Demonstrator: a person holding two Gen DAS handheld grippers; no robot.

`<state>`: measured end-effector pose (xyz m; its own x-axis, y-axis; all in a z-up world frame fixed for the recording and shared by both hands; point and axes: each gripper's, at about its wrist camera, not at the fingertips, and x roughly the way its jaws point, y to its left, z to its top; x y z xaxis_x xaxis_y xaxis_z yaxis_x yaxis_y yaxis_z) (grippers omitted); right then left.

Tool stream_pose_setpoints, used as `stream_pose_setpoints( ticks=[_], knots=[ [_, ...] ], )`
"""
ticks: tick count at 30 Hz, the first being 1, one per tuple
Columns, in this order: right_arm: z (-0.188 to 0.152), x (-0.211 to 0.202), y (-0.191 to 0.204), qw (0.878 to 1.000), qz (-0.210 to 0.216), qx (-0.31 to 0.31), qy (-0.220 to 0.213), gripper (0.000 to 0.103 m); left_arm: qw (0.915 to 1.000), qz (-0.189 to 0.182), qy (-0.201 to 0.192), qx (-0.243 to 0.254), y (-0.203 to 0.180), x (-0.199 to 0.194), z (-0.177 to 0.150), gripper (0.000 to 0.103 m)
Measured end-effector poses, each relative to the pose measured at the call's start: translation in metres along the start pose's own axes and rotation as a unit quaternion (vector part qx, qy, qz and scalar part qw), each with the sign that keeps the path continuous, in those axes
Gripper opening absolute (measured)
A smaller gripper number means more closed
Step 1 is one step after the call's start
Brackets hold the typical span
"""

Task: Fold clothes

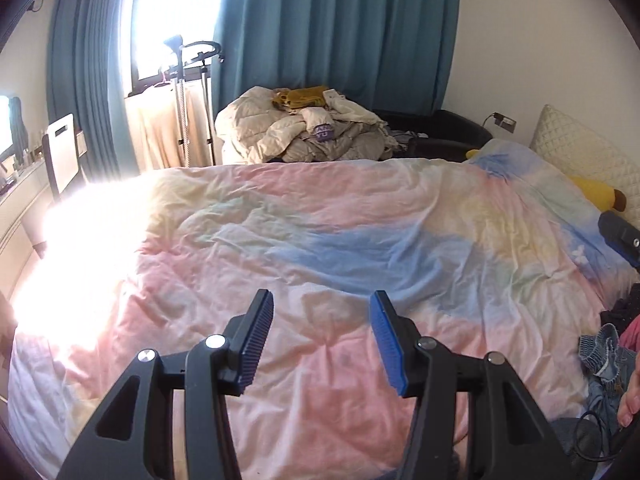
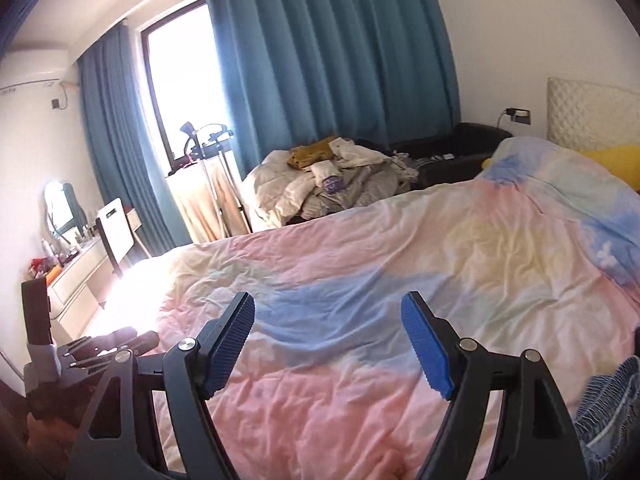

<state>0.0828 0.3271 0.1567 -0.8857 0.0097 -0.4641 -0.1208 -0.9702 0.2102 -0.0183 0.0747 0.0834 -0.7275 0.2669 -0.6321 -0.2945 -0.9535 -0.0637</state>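
Both grippers hang above a bed covered by a rumpled pastel duvet (image 1: 320, 240) in pink, blue and pale yellow. The left gripper (image 1: 322, 344) has its blue-padded fingers spread wide with nothing between them, only duvet showing in the gap. The right gripper (image 2: 328, 344) is likewise spread wide and empty.

The clothes to fold lie at the right edge of the bed: a blue denim garment (image 1: 604, 364) with a frilled, gathered edge, crumpled beside dark and pink fabric. It also shows at the lower right of the right wrist view (image 2: 612, 408), well apart from both pairs of fingers. A hand (image 1: 630, 404) is just beside it.

Beyond the bed, a heap of pale bedding and clothing (image 1: 304, 128) sits before teal curtains (image 1: 340, 28).
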Motion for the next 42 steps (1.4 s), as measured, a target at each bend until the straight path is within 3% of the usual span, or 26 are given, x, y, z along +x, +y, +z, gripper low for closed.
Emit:
stream_pose_setpoints(
  ticks=[9, 18, 25, 32, 36, 42],
  knots=[
    [-0.010, 0.087, 0.067, 0.998, 0.051, -0.030, 0.030, 0.077, 0.9968, 0.052, 0.030, -0.052, 0.061, 0.047, -0.023, 0.052],
    [-0.044, 0.149, 0.083, 0.996, 0.042, -0.049, 0.056, 0.077, 0.9909, 0.079, 0.055, -0.095, 0.087, 0.104, -0.032, 0.052],
    [-0.072, 0.167, 0.069, 0.997, 0.013, -0.048, 0.063, 0.077, 0.9864, 0.107, 0.068, -0.105, 0.073, 0.166, -0.038, 0.052],
    [-0.075, 0.164, 0.071, 0.997, 0.023, -0.058, 0.053, 0.077, 0.9808, 0.088, 0.113, -0.133, 0.046, 0.230, -0.052, 0.052],
    [-0.077, 0.169, 0.072, 0.996, 0.025, -0.062, 0.056, 0.077, 0.9843, 0.099, 0.088, -0.117, 0.039, 0.241, -0.063, 0.060],
    [-0.082, 0.179, 0.075, 0.995, 0.037, -0.060, 0.072, 0.077, 0.9861, 0.099, 0.070, -0.114, 0.038, 0.242, -0.068, 0.062]
  ],
)
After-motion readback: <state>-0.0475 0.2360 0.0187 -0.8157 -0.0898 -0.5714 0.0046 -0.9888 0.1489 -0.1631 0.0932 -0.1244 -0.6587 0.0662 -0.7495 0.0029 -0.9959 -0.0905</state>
